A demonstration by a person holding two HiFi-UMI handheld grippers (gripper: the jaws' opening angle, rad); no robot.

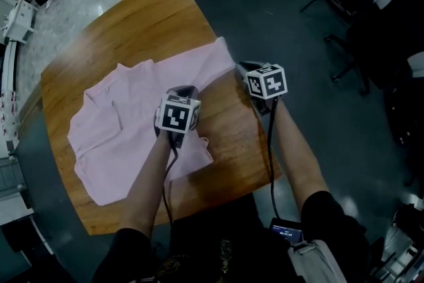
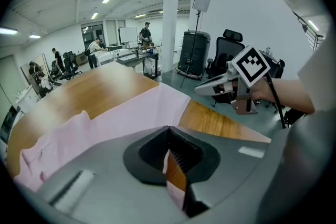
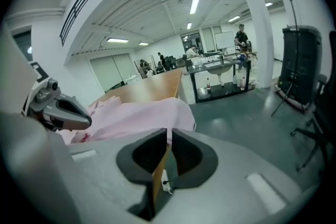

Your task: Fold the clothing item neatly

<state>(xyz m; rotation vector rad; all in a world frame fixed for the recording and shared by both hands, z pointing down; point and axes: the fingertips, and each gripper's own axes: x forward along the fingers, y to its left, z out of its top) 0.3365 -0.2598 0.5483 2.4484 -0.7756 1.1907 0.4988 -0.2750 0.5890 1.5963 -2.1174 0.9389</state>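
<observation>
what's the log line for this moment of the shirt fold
stage: pink shirt spread on wooden table | left gripper: shut, over shirt | right gripper: open a crack, empty, beside shirt's right edge

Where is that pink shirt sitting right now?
In the head view the pink fabric shirt lies spread on the rounded wooden table, left of centre, under the left gripper.

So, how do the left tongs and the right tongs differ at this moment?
The grey left tongs are closed, their tips meeting; the grey right tongs stand a narrow slit apart. The left tongs hang over the pink shirt; the right tongs are beside its corner, at the edge of the brown wooden table. Both point downward, away from the person.
</observation>
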